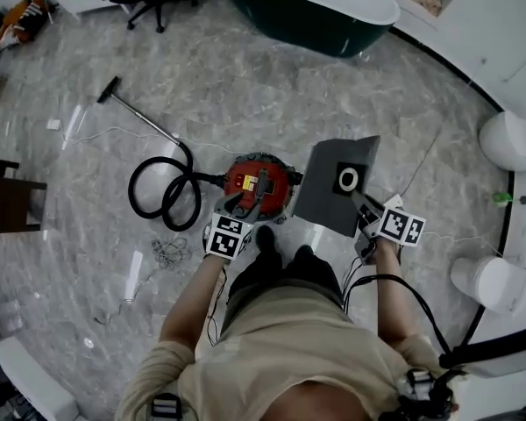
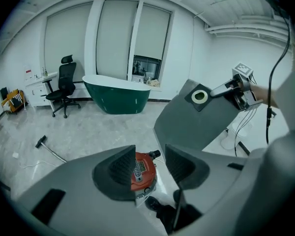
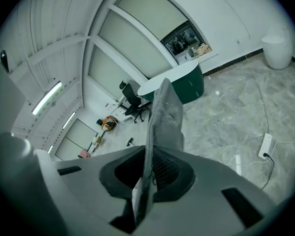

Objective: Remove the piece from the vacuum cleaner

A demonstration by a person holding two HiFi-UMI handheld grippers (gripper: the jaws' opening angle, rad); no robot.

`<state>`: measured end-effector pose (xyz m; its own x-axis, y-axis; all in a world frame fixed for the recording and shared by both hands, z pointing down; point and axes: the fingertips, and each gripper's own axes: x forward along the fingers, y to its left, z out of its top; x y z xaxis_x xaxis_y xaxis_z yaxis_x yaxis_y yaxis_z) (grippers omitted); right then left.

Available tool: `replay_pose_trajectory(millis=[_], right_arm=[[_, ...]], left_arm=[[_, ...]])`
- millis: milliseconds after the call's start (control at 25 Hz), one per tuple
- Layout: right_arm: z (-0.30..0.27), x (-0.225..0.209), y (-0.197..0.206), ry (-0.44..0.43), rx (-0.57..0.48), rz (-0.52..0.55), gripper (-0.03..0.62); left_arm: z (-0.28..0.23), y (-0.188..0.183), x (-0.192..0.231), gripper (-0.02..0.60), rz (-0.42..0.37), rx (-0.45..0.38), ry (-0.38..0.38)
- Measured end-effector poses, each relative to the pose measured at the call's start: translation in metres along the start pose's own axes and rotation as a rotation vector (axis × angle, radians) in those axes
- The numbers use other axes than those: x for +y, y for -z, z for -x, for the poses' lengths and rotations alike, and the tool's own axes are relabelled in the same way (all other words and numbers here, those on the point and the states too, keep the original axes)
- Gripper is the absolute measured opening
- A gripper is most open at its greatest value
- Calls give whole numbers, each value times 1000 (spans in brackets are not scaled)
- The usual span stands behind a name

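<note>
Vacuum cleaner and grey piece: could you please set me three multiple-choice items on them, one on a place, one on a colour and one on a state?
1. In the head view, where does the black hose lie from the vacuum cleaner?
A. to its left
B. to its right
C. on top of it

2. What colour is the vacuum cleaner's top?
A. blue
B. red
C. purple

3. How do the jaws of the right gripper stand?
A. wide apart and empty
B. shut on the hose
C. shut on the grey piece

Key: 1 A, the coil lies left of the cleaner. 2 B, the top shows red in the head view and the left gripper view. 3 C, the right gripper view shows the jaws pinching the piece's edge.
</note>
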<state>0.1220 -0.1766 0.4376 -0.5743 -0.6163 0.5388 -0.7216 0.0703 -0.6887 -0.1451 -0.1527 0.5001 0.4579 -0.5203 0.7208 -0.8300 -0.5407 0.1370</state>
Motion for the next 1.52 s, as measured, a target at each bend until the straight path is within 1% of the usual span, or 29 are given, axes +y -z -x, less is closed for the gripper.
replay_pose_trajectory(millis=[80,160,280,360,480,560,640,680,720,800,880,1000,1080,1160,1280,1360,1520], right_arm=[[12,9,-2,-38,-15,-10,28],[24,16,-6,-74,-29,3,28],[40,32,-10,-141,-50,41,28],[48,41,-12,-199,-62,42,29],[72,45,-16,-293,-88,9,29],[89,41,-17,-334,-100,-6,31],[99,39,-12,-355,-84,15,31],[99,41,-6,-363,-63,38,31],[98,44,0,-369,-38,68,31],[97,51,10,-377,10,129,31],[96,55,21,-394,42,151,31],[88,56,47,-432,82,117,31],[80,52,59,-454,128,121,31],[76,53,69,-466,168,136,31],[76,63,77,-475,189,153,31],[77,74,76,-486,198,172,31],[81,85,72,-458,180,204,31]], left_arm=[[7,-6,-6,193,-1,-9,-10],[10,-16,-15,193,-14,-21,-18],[12,-37,-28,192,-49,-43,-17],[12,-54,-37,192,-62,-65,-14],[15,-79,-70,186,-74,-107,5],[18,-93,-97,177,-95,-124,17],[25,-101,-117,130,-126,-139,14],[31,-104,-124,76,-146,-146,6],[38,-107,-130,5,-167,-149,-4],[51,-110,-143,3,-192,-145,-12],[60,-109,-153,4,-200,-129,-21],[71,-94,-158,3,-203,-94,-52],[75,-84,-160,4,-180,-94,-82],[79,-73,-163,4,-150,-99,-93],[83,-59,-161,4,-127,-89,-82],[88,-55,-159,3,-126,-87,-83],[91,-54,-162,3,-136,-122,-38]])
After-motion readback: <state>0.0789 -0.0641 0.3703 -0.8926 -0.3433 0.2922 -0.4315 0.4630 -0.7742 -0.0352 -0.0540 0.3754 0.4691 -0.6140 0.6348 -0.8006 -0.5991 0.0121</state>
